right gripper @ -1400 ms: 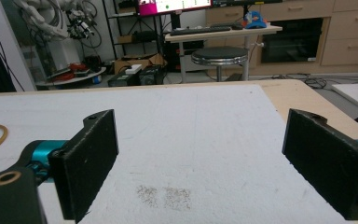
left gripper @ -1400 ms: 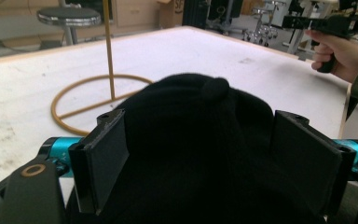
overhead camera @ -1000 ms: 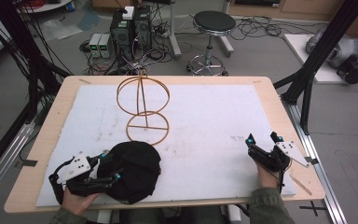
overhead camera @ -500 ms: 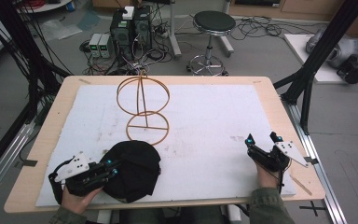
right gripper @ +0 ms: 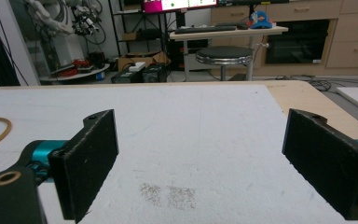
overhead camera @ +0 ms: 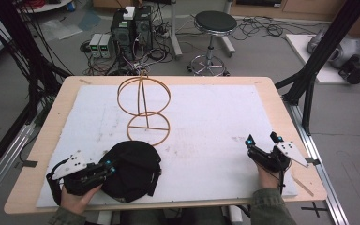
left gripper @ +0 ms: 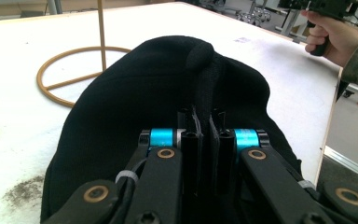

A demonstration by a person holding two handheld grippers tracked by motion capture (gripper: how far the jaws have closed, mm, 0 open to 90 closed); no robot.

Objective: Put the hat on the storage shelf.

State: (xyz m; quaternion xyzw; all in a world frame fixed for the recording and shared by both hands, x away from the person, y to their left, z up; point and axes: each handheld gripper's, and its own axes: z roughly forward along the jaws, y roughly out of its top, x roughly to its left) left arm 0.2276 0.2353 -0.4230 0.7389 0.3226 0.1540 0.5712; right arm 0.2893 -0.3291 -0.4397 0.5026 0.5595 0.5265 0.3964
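A black cap (overhead camera: 136,166) lies on the white mat (overhead camera: 206,117) near the front left. My left gripper (overhead camera: 108,165) reaches into the cap's left edge. In the left gripper view its jaws have just been closing, and the left gripper (left gripper: 204,117) now pinches a raised fold of the cap (left gripper: 168,79) between its pads. At the front right my right gripper (overhead camera: 261,138) rests low over the mat, and in its own view the right gripper (right gripper: 205,154) stands wide open with nothing between its fingers.
A wooden stand of two rings on a post (overhead camera: 144,107) rises just behind the cap; its base ring (left gripper: 70,74) lies close to the cap's far side. The table's front edge runs right under both hands. A stool (overhead camera: 214,21) and cables stand beyond the table.
The left gripper's jaws have closed from wide open onto the cap's fabric. Neither hand has shifted, and the right gripper stays open.
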